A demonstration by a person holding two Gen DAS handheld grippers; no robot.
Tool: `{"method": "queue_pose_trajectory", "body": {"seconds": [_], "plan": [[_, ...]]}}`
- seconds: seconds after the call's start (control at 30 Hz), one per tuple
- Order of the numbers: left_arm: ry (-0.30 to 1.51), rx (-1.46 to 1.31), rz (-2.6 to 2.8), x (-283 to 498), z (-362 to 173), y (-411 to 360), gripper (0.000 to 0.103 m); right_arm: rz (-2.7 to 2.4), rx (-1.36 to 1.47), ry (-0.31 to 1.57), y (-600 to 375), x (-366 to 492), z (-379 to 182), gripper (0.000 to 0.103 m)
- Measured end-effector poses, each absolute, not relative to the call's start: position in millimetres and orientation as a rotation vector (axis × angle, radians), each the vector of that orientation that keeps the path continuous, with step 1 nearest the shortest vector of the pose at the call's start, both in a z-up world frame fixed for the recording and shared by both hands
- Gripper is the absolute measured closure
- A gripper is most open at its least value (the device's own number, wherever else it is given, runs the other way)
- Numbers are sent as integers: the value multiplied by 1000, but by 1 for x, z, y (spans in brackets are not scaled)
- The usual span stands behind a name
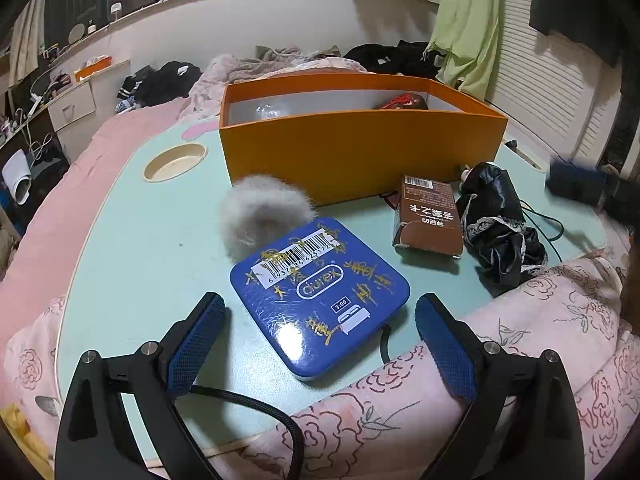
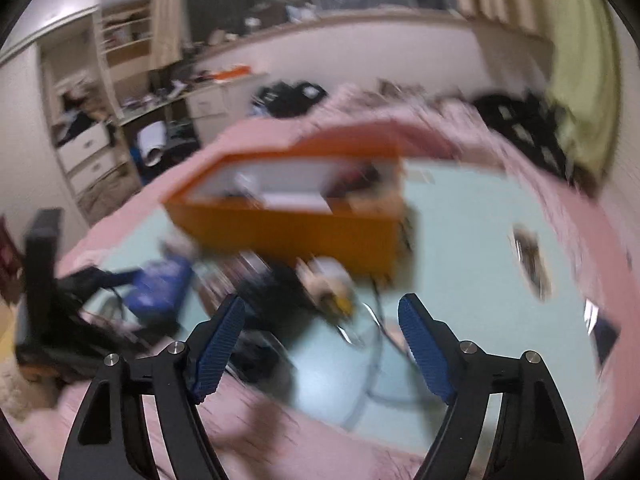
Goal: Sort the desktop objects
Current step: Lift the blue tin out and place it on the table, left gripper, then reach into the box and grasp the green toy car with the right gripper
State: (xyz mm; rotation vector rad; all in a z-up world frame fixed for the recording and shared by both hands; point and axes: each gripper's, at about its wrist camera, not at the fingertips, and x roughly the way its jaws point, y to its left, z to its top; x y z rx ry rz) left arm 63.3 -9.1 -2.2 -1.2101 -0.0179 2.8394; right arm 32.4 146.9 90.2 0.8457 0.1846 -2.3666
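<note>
A blue tin lies flat on the pale green table, just ahead of my open, empty left gripper. Behind it sit a grey fluffy ball, a brown carton and a black lace-trimmed cloth. An open orange box stands at the back with a red-and-dark item inside. The right wrist view is motion-blurred: my right gripper is open and empty above the table's near edge, with the orange box, the blue tin and dark cloth ahead.
A round recess is set in the table's back left. A black cable runs along the front edge over pink floral bedding. The right gripper shows blurred at far right. Bed, clothes and drawers lie beyond.
</note>
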Motion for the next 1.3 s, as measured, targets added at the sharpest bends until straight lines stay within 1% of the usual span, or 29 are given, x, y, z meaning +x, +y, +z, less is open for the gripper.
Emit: {"method": "queue_pose_trajectory", "body": {"seconds": [0.07,0.13,0.23,0.4,0.43,0.5,0.77,0.8,0.87,0.9,0.93,0.97,1.0,1.03,1.2,1.3], "plan": [[-18,-1206,2840,64,-2,-10,7,-2282,857,191,119,21,116,23],[-18,-1200,2841,65,-2,-10,7,-2227,914,202,95,4,130,25],[-18,-1197,2841,65,-1,-10,7,-2159,1089,193,46,-37,136,26],[-20,-1188,2842,66,-2,-10,7,-2012,1364,225,-22,-96,97,28],[-21,-1186,2842,66,-1,-10,7,-1979,1422,239,-32,-106,87,32],[-23,-1179,2842,67,-2,-10,7,-1948,1512,239,-39,-121,71,36],[-27,-1163,2843,71,-1,-9,7,-1892,1724,252,-59,-153,28,36],[-28,-1163,2843,71,-1,-9,7,-1897,1723,250,-59,-154,26,34],[-32,-1164,2841,70,-1,-10,7,-1922,1689,322,-64,-147,25,33],[-32,-1163,2842,70,0,-9,7,-1931,1673,362,-66,-144,26,40],[-31,-1162,2842,70,0,-9,7,-1938,1656,394,-66,-141,26,59],[-32,-1162,2842,70,0,-8,7,-1949,1646,440,-66,-138,27,65],[-33,-1162,2842,70,0,-8,7,-1940,1652,437,-64,-137,27,76],[-32,-1161,2843,70,0,-8,7,-1924,1658,428,-62,-135,27,81],[-32,-1163,2843,69,1,-8,7,-1892,1670,372,-40,-133,31,81],[-32,-1162,2843,69,1,-8,7,-1946,1617,273,-14,-139,50,81]]}}
